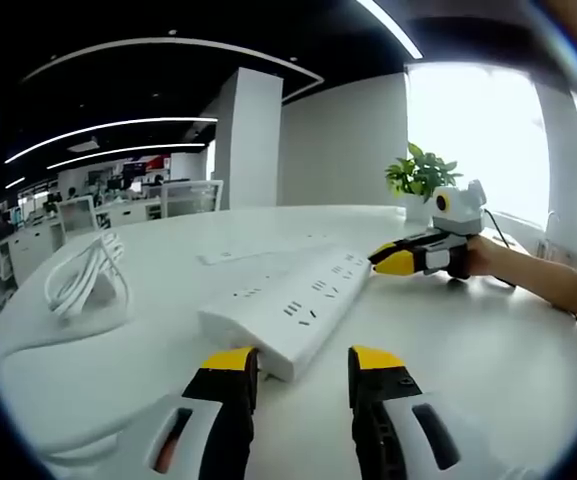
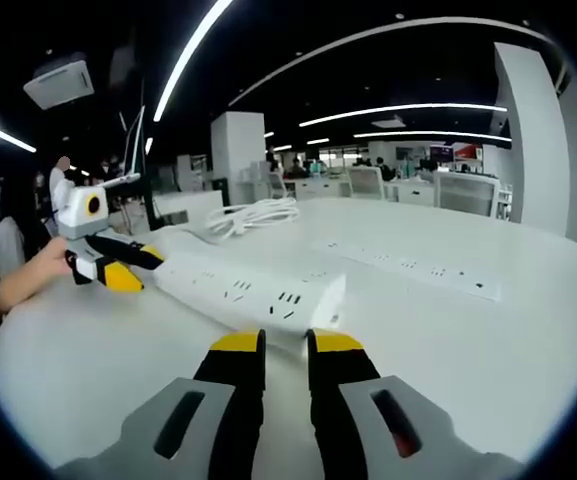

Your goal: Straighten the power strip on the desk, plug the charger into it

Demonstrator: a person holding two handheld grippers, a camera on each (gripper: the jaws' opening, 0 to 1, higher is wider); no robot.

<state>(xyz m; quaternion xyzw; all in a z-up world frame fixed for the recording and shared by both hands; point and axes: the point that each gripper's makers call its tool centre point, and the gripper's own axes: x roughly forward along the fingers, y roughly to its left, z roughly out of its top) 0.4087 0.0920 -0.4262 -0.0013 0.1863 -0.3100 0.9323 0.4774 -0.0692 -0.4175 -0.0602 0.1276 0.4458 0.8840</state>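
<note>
1. In the left gripper view, the left gripper (image 1: 302, 368) rises from the bottom edge with its yellow-tipped jaws spread apart and nothing between them: it is released.
2. Just ahead of those tips lies the near end of the white power strip (image 1: 293, 304), flat on the white desk (image 1: 488, 350); the strip runs away from the jaws toward the upper right.
3. At the strip's far end, the right gripper (image 1: 390, 260) comes in from the right, held by a person's hand (image 1: 493, 262), with its yellow and black tips right at the strip's end.
4. To the left of the left gripper, well apart from the strip, a coiled white cable (image 1: 86, 275) rests on the desk.
5. Beyond the right gripper stands a small green plant (image 1: 421, 172) near the bright window.
6. In the right gripper view, the right gripper (image 2: 285, 345) has its jaws drawn close together with only a thin gap, gripping nothing.
7. The power strip (image 2: 248, 290) lies just ahead of those tips, running off to the left.
8. At its far left end the left gripper (image 2: 128, 265) sits by the strip, a hand (image 2: 38, 272) behind it.
9. Farther off, a second, flatter power strip (image 2: 408, 265) lies to the right, and the coiled cable (image 2: 253, 213) lies beyond the first strip.
</note>
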